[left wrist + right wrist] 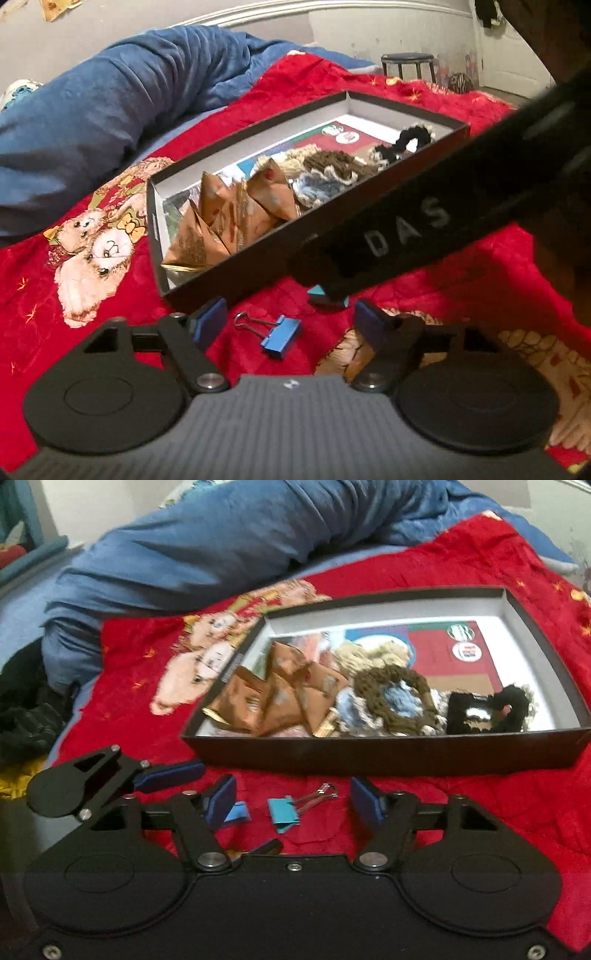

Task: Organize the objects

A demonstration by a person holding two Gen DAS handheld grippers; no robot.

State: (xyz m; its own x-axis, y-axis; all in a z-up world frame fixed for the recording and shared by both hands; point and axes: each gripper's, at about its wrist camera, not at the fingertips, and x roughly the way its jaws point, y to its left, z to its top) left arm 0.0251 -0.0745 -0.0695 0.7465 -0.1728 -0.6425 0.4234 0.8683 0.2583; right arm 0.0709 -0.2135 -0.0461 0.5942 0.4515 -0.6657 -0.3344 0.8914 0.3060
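A black shallow box (pixel 258 258) (pixel 369 749) lies on a red blanket and holds brown paper packets (pixel 236 206) (pixel 273 694) and crocheted yarn pieces (pixel 332 170) (pixel 391 698). A blue binder clip (pixel 279 336) lies on the blanket between the open fingers of my left gripper (pixel 284 325). A teal binder clip (pixel 286 812) lies between the open fingers of my right gripper (pixel 293 797). The right gripper's body (pixel 424 218) crosses the left wrist view above a teal clip (pixel 325 291). The left gripper (pixel 155 775) shows at the left of the right wrist view.
The red blanket (pixel 110 332) (pixel 480 794) with teddy-bear print covers the bed. A rumpled blue blanket (pixel 92 110) (pixel 221 546) lies behind the box. A dark stool (pixel 408 64) stands by the far wall. Dark clothing (pixel 26 709) lies at the left.
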